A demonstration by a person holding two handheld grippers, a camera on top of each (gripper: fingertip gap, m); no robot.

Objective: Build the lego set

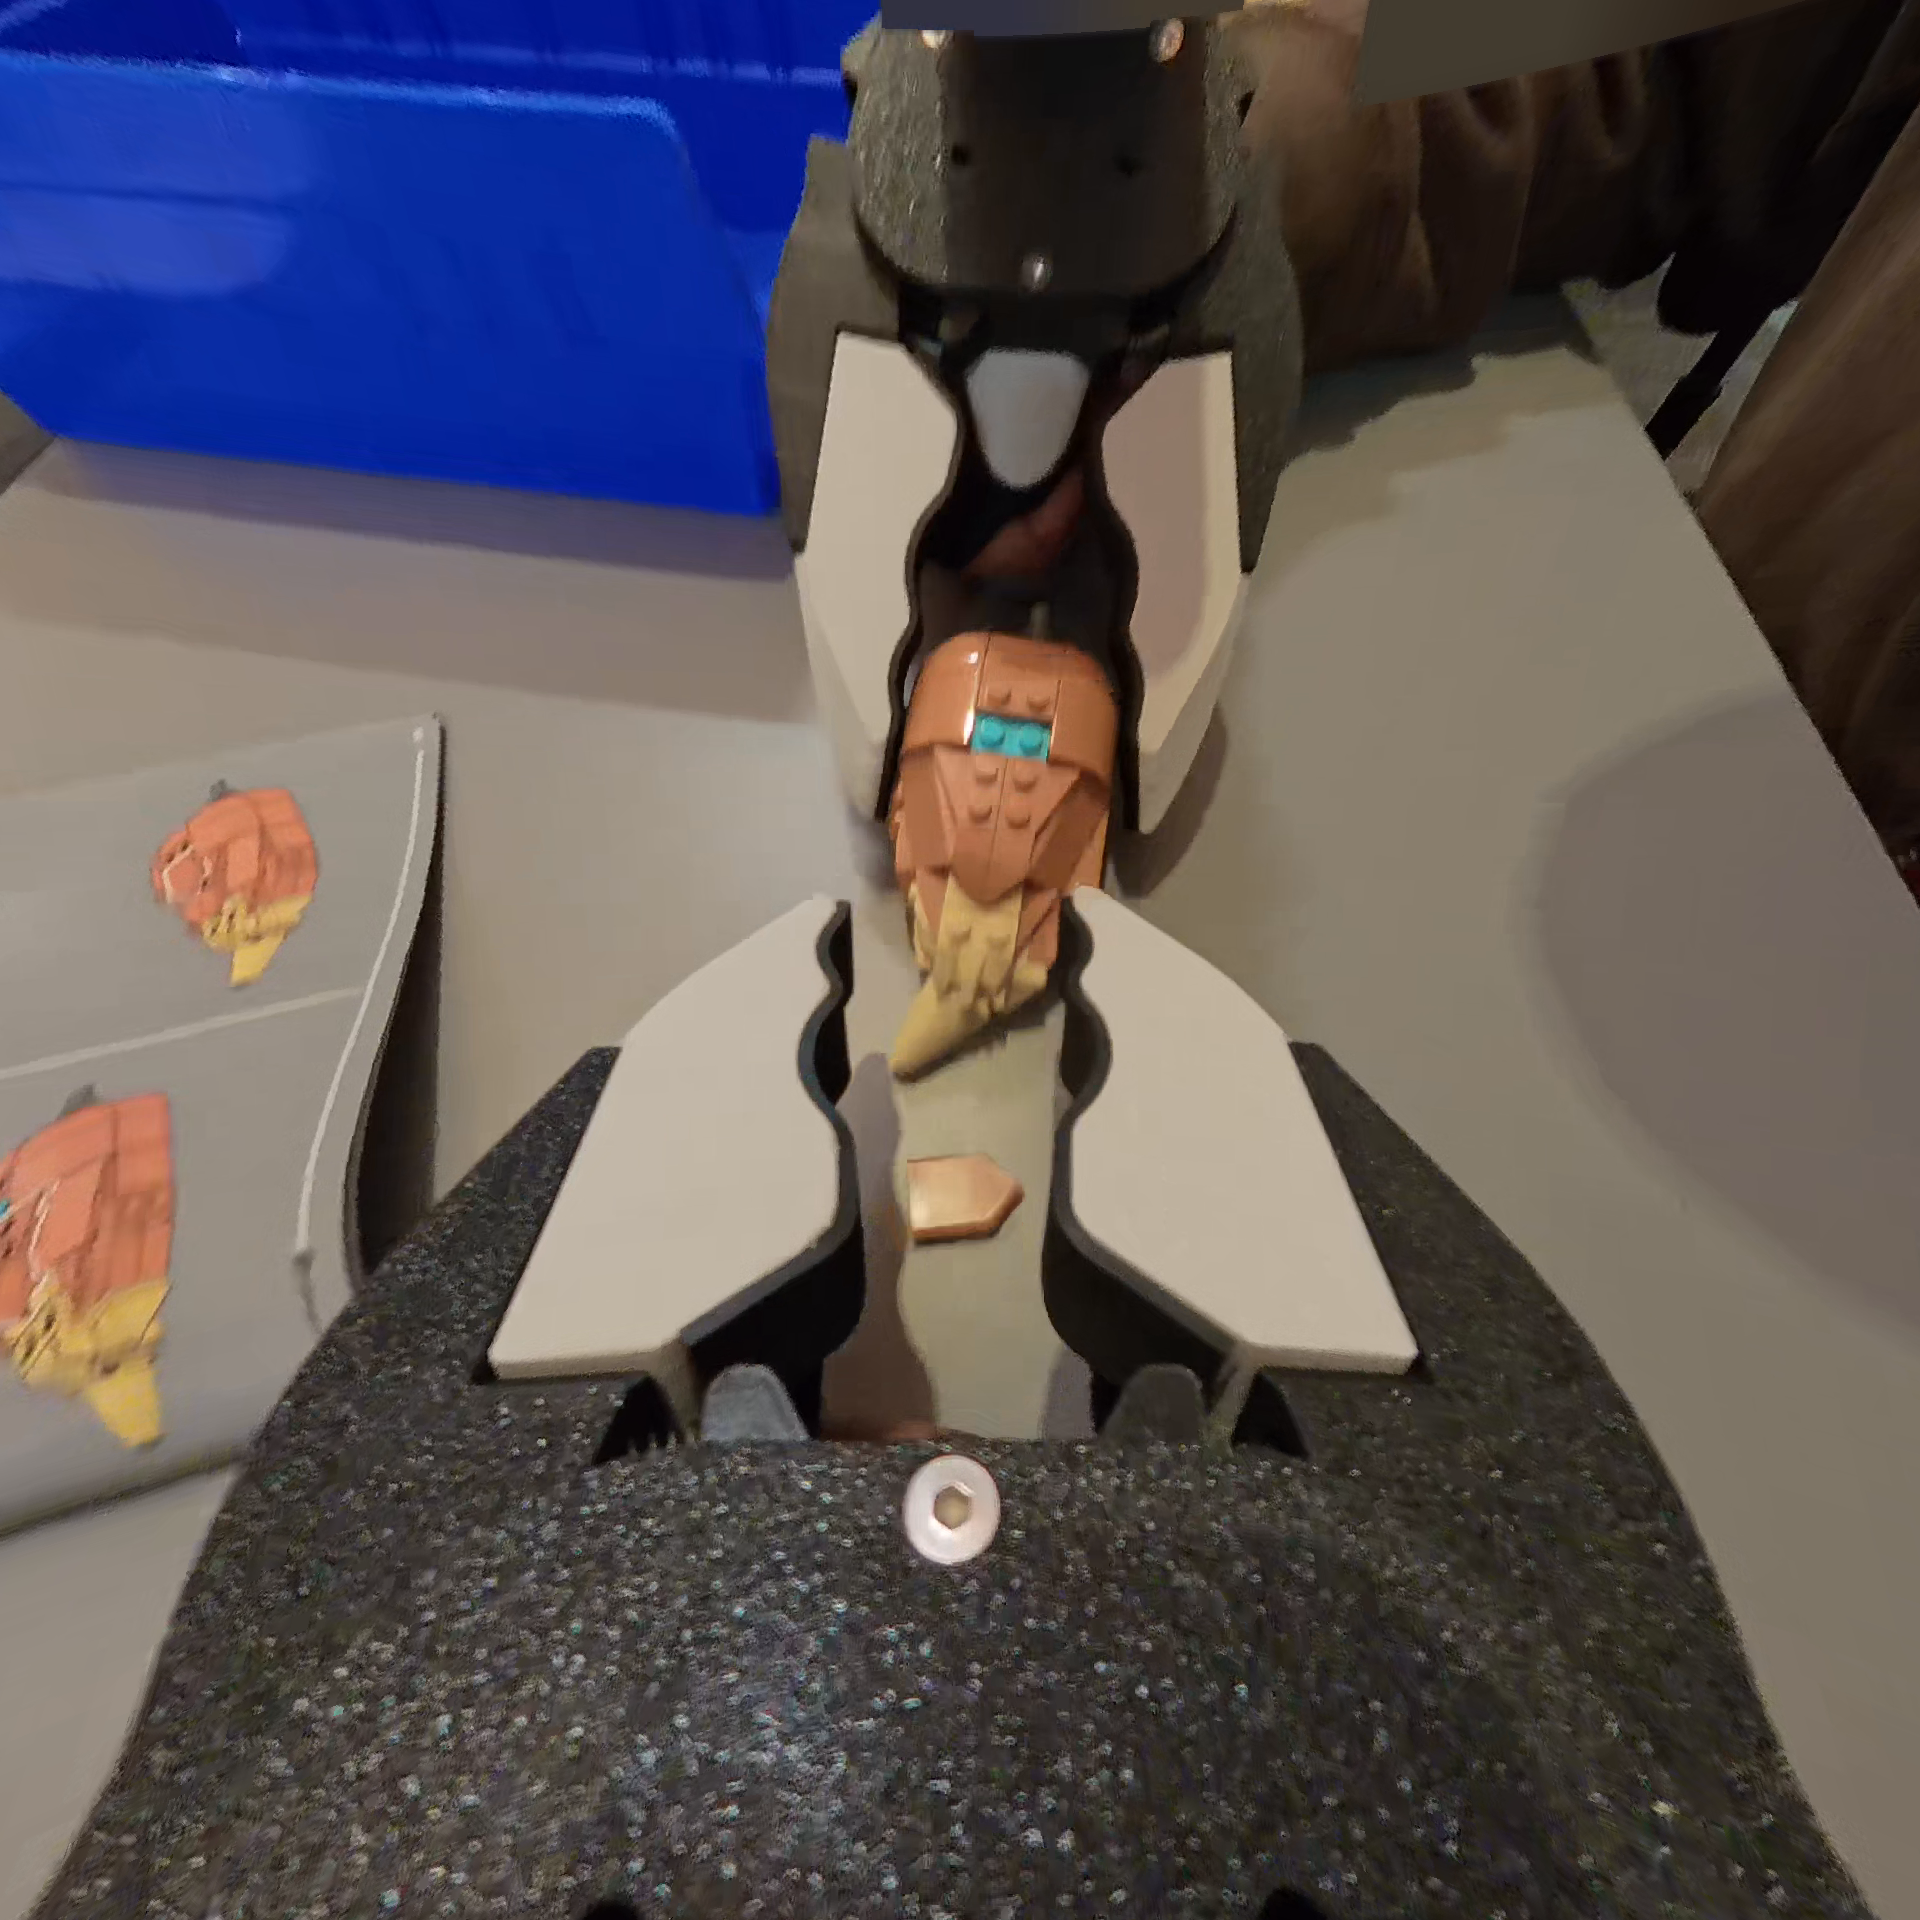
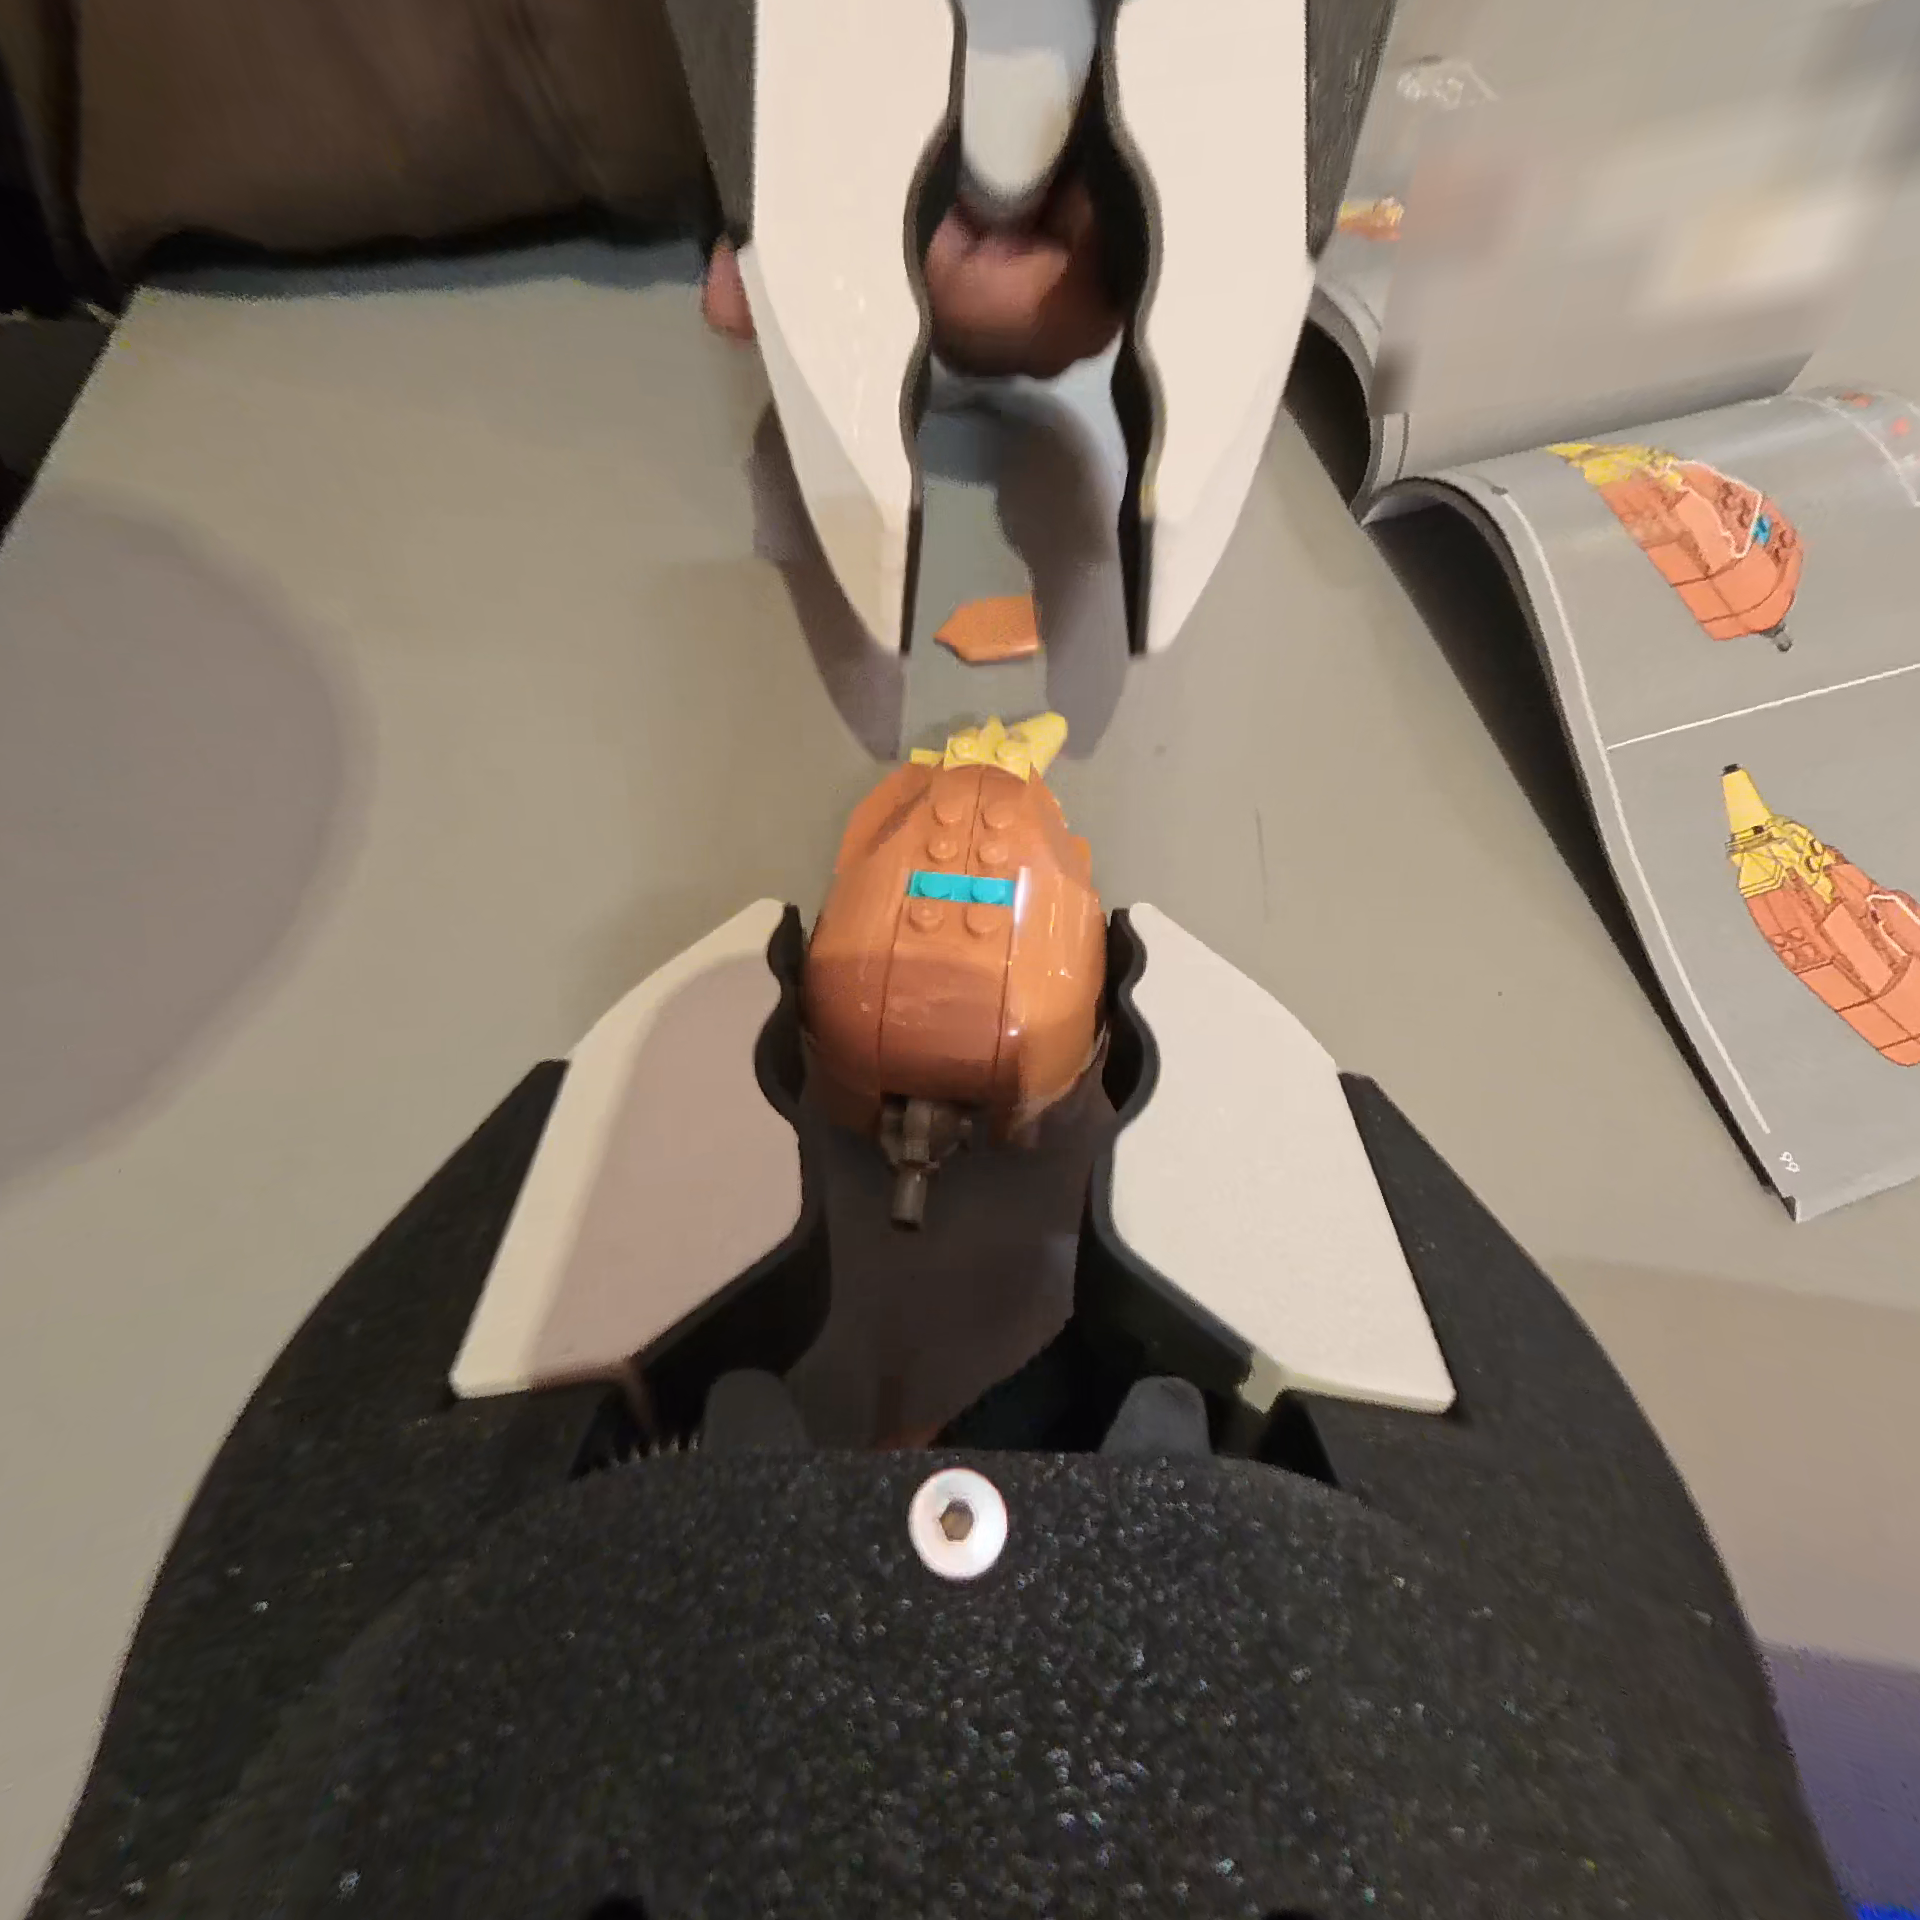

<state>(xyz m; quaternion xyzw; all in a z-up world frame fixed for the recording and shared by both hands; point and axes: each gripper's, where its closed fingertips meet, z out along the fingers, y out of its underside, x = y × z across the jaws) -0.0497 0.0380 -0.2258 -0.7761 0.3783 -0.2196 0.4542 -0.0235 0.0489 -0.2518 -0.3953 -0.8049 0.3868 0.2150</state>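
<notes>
A brown lego model (image 2: pixel 951 977) with a teal plate on top and a tan pointed end (image 1: pixel 961 987) is held just above the grey table (image 1: pixel 1455 935). My right gripper (image 2: pixel 956 920) is shut on its rounded brown end; it also shows in the left wrist view (image 1: pixel 1008 831), coming from the far side. My left gripper (image 1: pixel 961 914) is open and empty, facing the right one. The model's tan end reaches in between the left gripper's fingertips without being gripped. A small flat brown tile (image 1: pixel 961 1200) lies on the table between the left gripper's fingers, also in the right wrist view (image 2: pixel 987 629).
An open instruction booklet (image 1: pixel 208 1039) with pictures of the model lies left of my left gripper, and shows at the right in the right wrist view (image 2: pixel 1714 727). A blue bin (image 1: pixel 395 260) stands at the back left. A person's dark clothing is behind the table's far edge. The left gripper's tips are roughly 5 cm from the right gripper's.
</notes>
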